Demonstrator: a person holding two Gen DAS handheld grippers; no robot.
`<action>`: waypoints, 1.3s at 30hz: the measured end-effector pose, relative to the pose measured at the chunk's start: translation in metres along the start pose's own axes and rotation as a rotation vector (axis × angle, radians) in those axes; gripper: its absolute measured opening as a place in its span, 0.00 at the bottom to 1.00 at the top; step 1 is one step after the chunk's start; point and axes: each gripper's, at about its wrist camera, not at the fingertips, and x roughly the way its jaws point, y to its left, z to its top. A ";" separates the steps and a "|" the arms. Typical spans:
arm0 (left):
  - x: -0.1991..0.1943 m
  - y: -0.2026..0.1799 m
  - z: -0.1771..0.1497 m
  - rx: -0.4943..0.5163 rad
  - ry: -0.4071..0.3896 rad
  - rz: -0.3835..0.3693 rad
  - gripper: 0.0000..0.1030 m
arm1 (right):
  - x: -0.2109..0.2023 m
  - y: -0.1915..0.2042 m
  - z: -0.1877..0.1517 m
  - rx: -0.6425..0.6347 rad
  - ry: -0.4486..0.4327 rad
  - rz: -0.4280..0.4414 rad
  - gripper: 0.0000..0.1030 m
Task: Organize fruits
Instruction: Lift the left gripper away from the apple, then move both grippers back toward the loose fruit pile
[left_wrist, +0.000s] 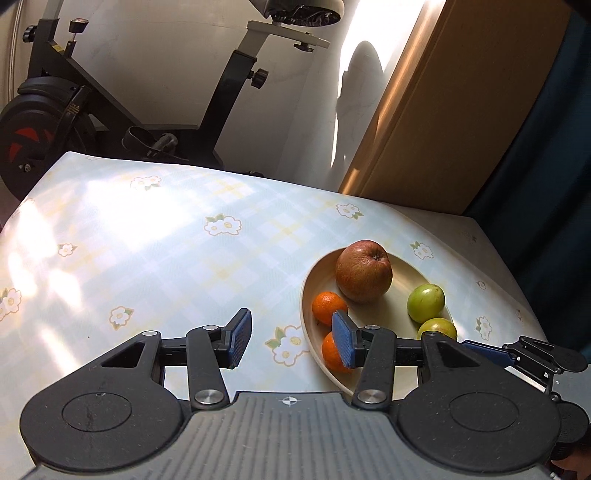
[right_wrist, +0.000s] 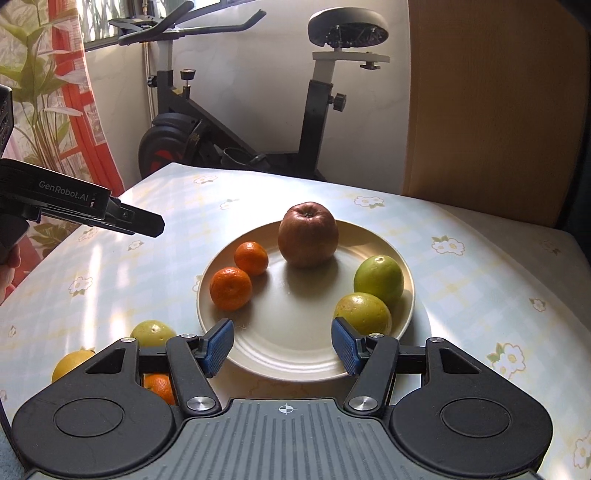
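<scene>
Nearest the right wrist camera, the right tongs (right_wrist: 282, 347) stand apart with nothing between their blue pads, hanging over the near rim of the cream plate (right_wrist: 288, 354); off to their left, on the flowered tabletop (right_wrist: 480, 280) outside the plate, lie a green-yellow fruit (right_wrist: 153, 332), a yellow fruit (right_wrist: 72, 363) and a small orange (right_wrist: 160, 386) partly hidden behind the tongs' arm.

On the plate, two mandarins (right_wrist: 231, 288) sit touching one another at the left; two green fruits (right_wrist: 364, 312) sit touching at the right, the nearer one just beside the right pad; a reddish-brown apple (right_wrist: 308, 234) rests at the far side, stem hollow upward.

The left tongs (left_wrist: 291, 338) are likewise apart and empty, held over the tabletop at the plate's left edge; their right pad covers part of the nearer mandarin in that view, and whether it touches I cannot tell.

Beyond the tabletop stands a black exercise bike (right_wrist: 221, 140); a wooden panel (right_wrist: 491, 110) rises at the right; a patterned curtain (right_wrist: 48, 92) hangs at the left.
</scene>
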 end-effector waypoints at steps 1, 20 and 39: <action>-0.002 0.002 -0.005 0.009 0.000 0.003 0.49 | 0.001 0.002 -0.003 -0.003 0.006 -0.012 0.54; -0.024 0.008 -0.055 0.009 0.073 -0.021 0.49 | -0.032 0.009 -0.049 0.124 0.001 -0.050 0.48; -0.066 -0.012 -0.085 -0.013 -0.004 0.027 0.49 | -0.063 0.033 -0.068 0.074 -0.070 -0.038 0.50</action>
